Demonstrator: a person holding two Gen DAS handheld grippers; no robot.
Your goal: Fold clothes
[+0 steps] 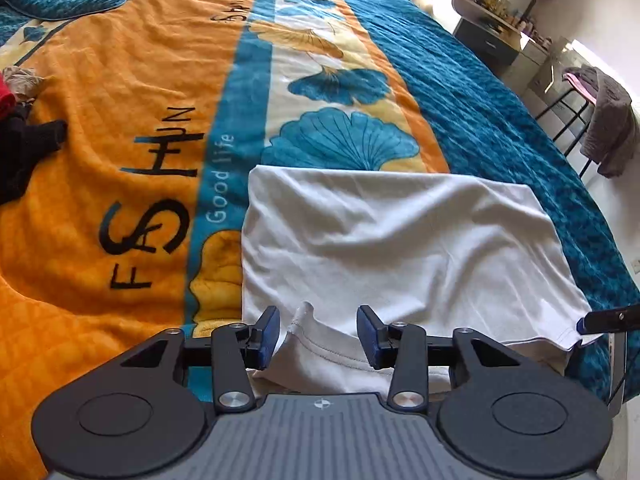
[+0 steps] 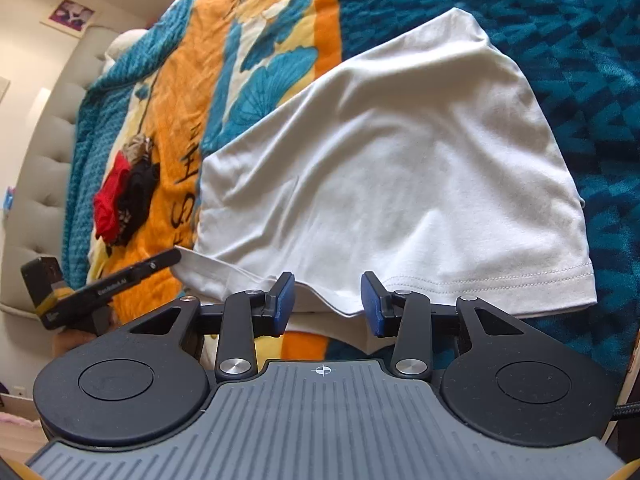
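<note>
A white T-shirt [image 1: 400, 248] lies folded on the bed near its front edge; in the right wrist view the T-shirt [image 2: 400, 168] shows a stitched sleeve hem at lower right. My left gripper [image 1: 318, 320] is open over the shirt's near left part, with a raised stitched fold standing between its blue pads, which do not press it. My right gripper [image 2: 327, 292] is open at the near hem, the cloth edge lying loose between the pads. The other gripper's finger shows at each view's side: the right one [image 1: 608, 318], the left one [image 2: 120, 280].
An orange, teal and white bedspread [image 1: 120, 80] covers the bed. A pile of red, black and beige clothes [image 2: 124, 200] lies at the left. A padded headboard [image 2: 40, 160] is beyond it. A chair draped with a grey garment [image 1: 608, 120] stands at the right beside shelves [image 1: 492, 20].
</note>
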